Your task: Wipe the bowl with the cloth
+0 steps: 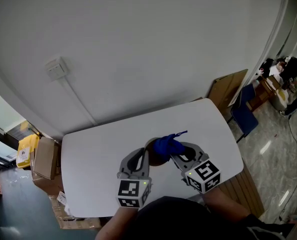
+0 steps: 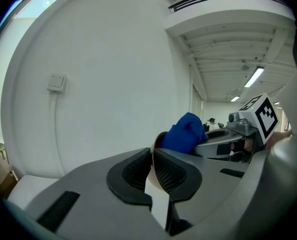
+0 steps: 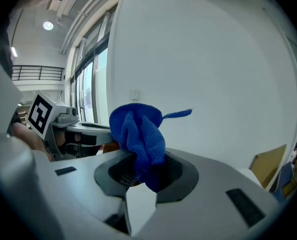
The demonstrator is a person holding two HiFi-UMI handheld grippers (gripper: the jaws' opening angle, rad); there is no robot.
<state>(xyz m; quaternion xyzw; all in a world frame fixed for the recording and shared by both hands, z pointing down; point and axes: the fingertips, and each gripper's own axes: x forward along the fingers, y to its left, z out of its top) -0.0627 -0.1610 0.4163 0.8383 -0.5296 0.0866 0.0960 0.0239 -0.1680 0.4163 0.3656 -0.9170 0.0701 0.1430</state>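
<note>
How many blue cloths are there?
1. The blue cloth is pinched in the right gripper, right by the bowl that the left gripper holds. No other shows.

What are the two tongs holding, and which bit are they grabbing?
The left tongs pinch the bowl by its rim. The right tongs grip the blue cloth by its bunched lower end, with the rest sticking up above the jaws.

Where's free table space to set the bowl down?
The white table is bare left of the left hand-held gripper and along its far edge and right corner. Crowded: the near middle, where the right hand-held gripper holds the blue cloth at the brown bowl.
</note>
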